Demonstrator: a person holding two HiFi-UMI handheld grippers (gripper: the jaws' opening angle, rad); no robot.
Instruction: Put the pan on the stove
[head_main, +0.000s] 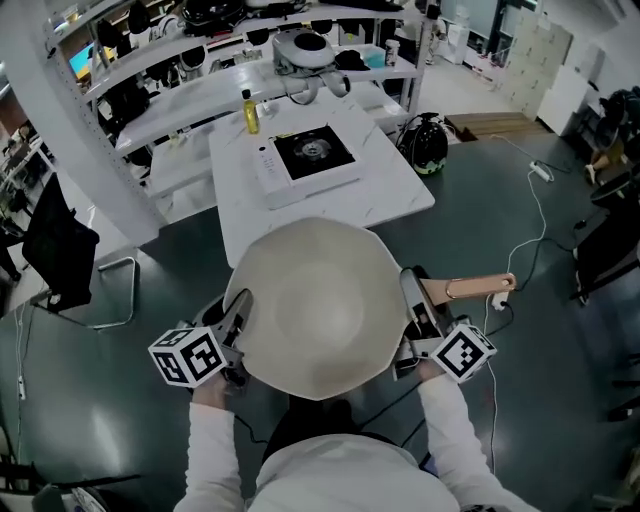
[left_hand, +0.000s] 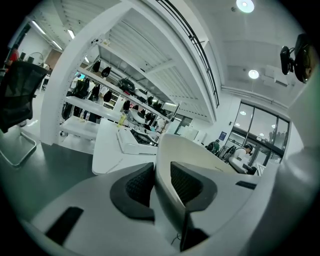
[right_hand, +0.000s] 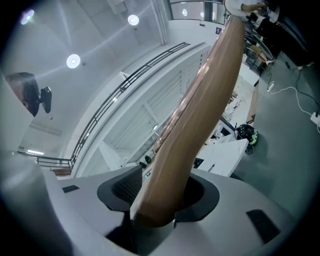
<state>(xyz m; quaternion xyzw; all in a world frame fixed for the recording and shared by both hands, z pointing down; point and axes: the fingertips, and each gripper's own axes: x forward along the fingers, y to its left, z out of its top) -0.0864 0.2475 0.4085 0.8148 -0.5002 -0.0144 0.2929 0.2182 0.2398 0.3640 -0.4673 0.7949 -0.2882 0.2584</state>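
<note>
Pan (head_main: 315, 300) was up in the air right in front of the person, over the floor (head_main: 150, 290), well short of the table (head_main: 395, 190) with the stove (head_main: 312, 152) on it. Left gripper (head_main: 238, 318) was clamped on the pan's rim, a pad on either side of the wall. Right gripper (head_main: 411, 305) had the wooden handle (head_main: 475, 288) between its jaws, but they stood wide: one pad against the wood, a sliver of gap at the other, so no real clamp. Risk as I saw it: the handle rolls or slides in that loose hold, the pan tips, all the weight lands on the rim pinch, and it drops. A bottle (head_main: 250, 112) near the stove could get knocked at set-down.
</note>
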